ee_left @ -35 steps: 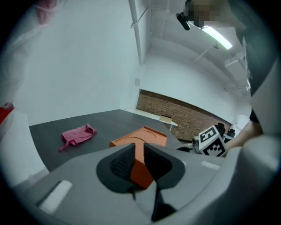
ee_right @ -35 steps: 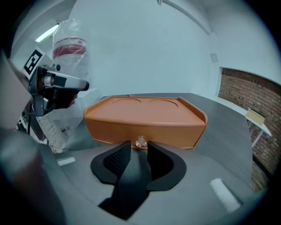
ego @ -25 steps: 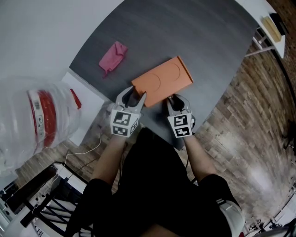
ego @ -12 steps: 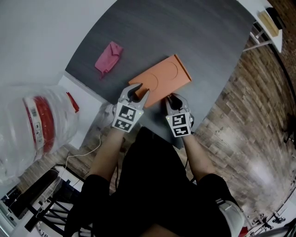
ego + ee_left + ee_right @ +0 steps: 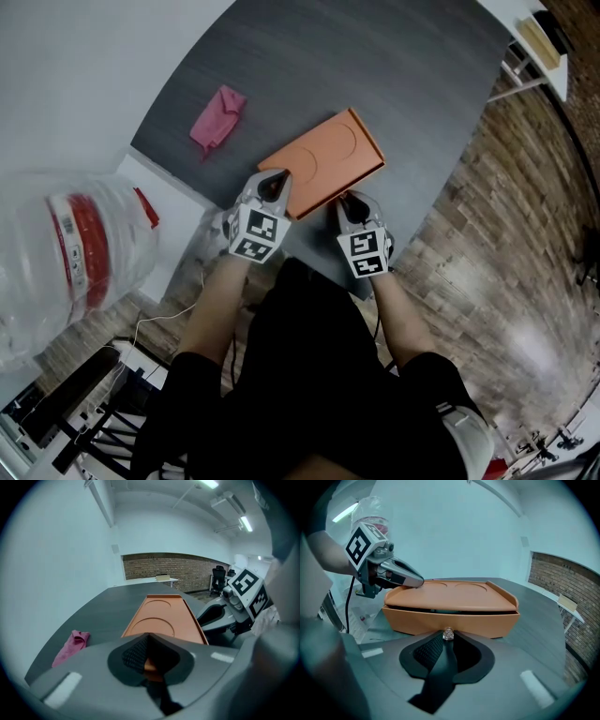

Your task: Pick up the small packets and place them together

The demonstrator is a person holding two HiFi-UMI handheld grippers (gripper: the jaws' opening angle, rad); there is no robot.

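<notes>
Opening the orange box [image 5: 323,161] on the grey table [image 5: 394,66]: the drawer stage. The left gripper [image 5: 277,178], jaws pressed together, bears on the box's top at its near left corner; whether it nips the raised rim cannot be told. The right gripper [image 5: 350,200], at the box's near long side, has just been closing its jaws onto the clear knob [image 5: 448,633] of the drawer front [image 5: 454,620], and the pads seem to touch it. No small packets show in any view; presumably they lie inside the box. A pink crumpled item [image 5: 218,118] lies well apart, beyond the box's left end. For a clean step, seat the knob squarely between the pads and pull straight away from the box along the tabletop. Press down with the left gripper so the box neither slides nor tips.
</notes>
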